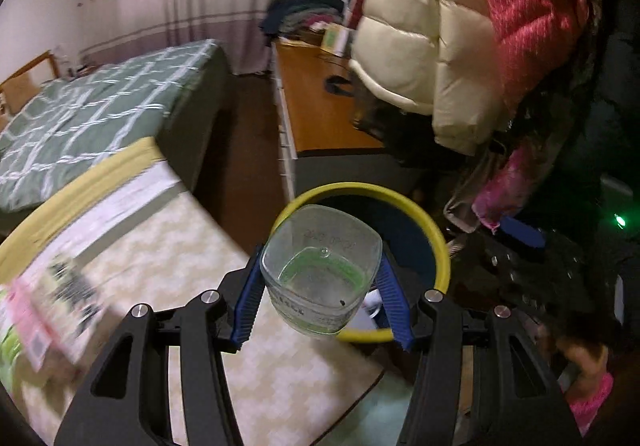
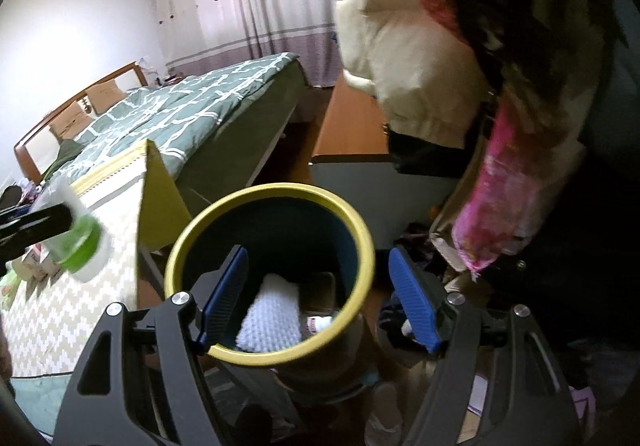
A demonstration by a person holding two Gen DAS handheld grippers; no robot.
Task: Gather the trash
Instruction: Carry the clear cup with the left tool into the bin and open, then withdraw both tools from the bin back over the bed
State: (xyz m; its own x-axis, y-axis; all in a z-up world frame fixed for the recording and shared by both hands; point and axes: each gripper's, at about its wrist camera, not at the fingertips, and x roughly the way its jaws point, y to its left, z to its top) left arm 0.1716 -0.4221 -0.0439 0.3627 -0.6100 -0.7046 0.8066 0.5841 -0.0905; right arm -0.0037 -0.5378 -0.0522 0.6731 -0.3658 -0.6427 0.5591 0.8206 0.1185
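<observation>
A clear plastic cup [image 1: 320, 278] with a green label band sits tilted between the blue pads of my left gripper [image 1: 320, 286], which is shut on it. Just behind the cup stands a dark bin with a yellow rim [image 1: 438, 242]. In the right wrist view the same bin [image 2: 352, 222] holds a white textured piece [image 2: 272, 314] and small scraps. My right gripper [image 2: 318, 298] hangs open over the bin's right side with nothing pressed between its pads. The cup [image 2: 76, 246] shows blurred at the left, in the left gripper's black fingers [image 2: 40, 222].
A table with a zigzag cloth [image 2: 60, 310] and yellow edge stands left of the bin. Behind are a bed with a green quilt [image 2: 192, 106] and a wooden desk [image 1: 316, 102]. Puffy jackets [image 1: 440, 26] hang at the upper right. Clutter lies on the floor [image 2: 416, 242] by the bin.
</observation>
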